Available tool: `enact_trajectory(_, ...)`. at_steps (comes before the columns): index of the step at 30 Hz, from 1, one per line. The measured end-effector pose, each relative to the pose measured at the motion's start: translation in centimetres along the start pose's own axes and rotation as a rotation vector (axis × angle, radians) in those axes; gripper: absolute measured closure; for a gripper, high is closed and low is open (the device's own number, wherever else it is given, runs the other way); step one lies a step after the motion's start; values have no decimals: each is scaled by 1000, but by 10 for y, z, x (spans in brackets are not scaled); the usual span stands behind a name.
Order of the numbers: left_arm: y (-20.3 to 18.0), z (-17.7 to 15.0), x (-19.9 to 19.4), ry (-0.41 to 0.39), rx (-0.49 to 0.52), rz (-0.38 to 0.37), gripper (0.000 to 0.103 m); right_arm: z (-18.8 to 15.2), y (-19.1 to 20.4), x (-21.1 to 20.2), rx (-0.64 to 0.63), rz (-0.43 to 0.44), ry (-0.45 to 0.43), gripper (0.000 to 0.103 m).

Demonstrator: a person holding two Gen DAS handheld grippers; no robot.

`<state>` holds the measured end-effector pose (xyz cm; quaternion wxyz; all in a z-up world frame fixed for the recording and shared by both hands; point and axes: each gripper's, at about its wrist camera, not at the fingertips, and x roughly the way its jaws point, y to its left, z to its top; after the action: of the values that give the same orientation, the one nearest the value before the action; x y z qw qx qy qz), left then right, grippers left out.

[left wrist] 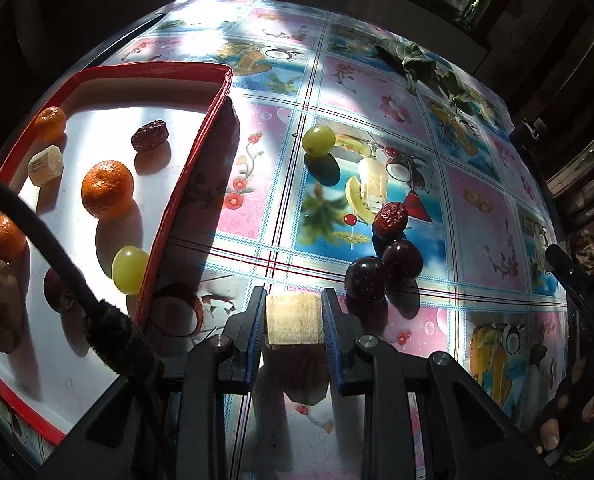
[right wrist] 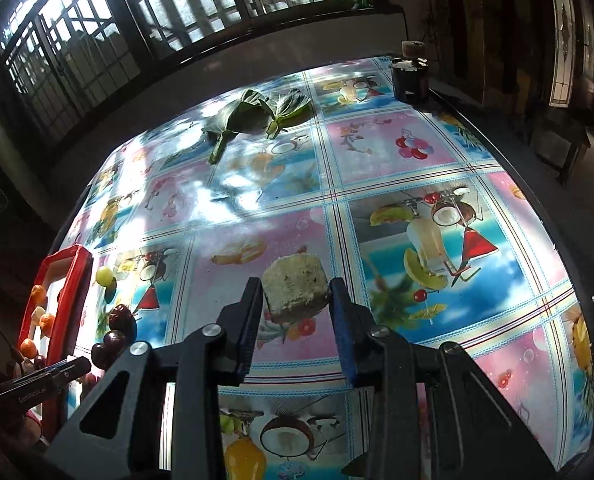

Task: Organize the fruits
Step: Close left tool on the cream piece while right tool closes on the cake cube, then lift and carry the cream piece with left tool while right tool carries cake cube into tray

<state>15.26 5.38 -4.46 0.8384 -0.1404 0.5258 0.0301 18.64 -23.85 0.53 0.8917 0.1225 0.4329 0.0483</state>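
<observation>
Closest to each lens, both tongs are loaded: the left gripper (left wrist: 293, 322) has its blue pads pressed against a pale banana chunk (left wrist: 293, 319), and the right gripper (right wrist: 297, 300) is closed to the width of a second banana piece (right wrist: 296, 287), lifted above the fruit-print tablecloth (right wrist: 397, 144); the carrying step looks to be in hand for both, with the drop into the red tray (left wrist: 185, 184) yet to come. Just beyond the left fingers sit two dark plums (left wrist: 381, 272), touching, with a wrinkled red date (left wrist: 391, 221) behind them and a green grape (left wrist: 318, 141) farther out, all loose on the cloth. To the left, the tray already holds mandarins (left wrist: 107, 189), a grape, a date, a banana piece and what may be a kiwi in shadow. Next, judging by this, each chunk must clear the tray wall before release; the plums, date and grape remain. Green leaves (right wrist: 253, 114) lie at the far edge.
</observation>
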Motion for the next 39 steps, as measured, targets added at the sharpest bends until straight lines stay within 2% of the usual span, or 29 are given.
enact_trajectory(4,7,-11,-16,-19,-7,-21,77,-16,14,-24,1,63,-7,67)
enact_trajectory(11,6,-27,-40,-68,14,17,77,-42,41,-47,-15,141,-2,67)
enact_trajectory(15,3,-34,-48,-85,26,44,77,-51,53,-52,-34,157,12,67)
enact_trajectory(26,-2,-48,-73,-167,56,203,77,-71,78,-59,-72,191,39,67)
enact_trajectory(39,7,-52,-85,-207,55,242,77,-81,104,-64,-110,215,49,67)
